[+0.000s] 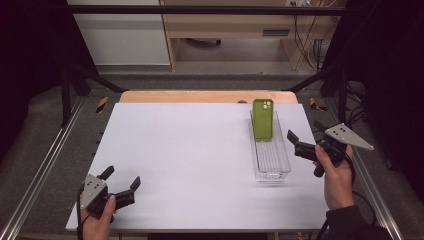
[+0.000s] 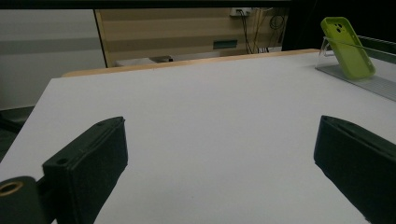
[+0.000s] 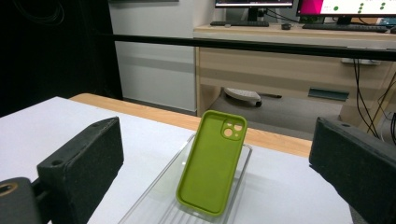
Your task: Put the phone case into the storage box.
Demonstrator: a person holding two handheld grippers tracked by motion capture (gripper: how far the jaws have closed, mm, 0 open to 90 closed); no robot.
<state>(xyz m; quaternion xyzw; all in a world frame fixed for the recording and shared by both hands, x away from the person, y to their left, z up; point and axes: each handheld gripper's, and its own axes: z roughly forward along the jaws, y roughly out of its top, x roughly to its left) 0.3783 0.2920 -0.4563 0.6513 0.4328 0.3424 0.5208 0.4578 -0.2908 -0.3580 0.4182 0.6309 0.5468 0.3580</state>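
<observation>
Your right tongs [image 1: 303, 142], wide open and empty, sit just right of the green phone case [image 1: 262, 119] leaning lengthwise in the clear tray [image 1: 272, 167]; your left tongs [image 1: 121, 183], open too, sit far off at lower left.

One green phone case [image 1: 262, 118], one clear tray [image 1: 273, 169], two grippers.

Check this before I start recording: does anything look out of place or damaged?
Nothing stands out. The green phone case leans tilted against the far end wall of the clear tray, apparently intact. Both grippers, left and right, are open and apart from it.
</observation>
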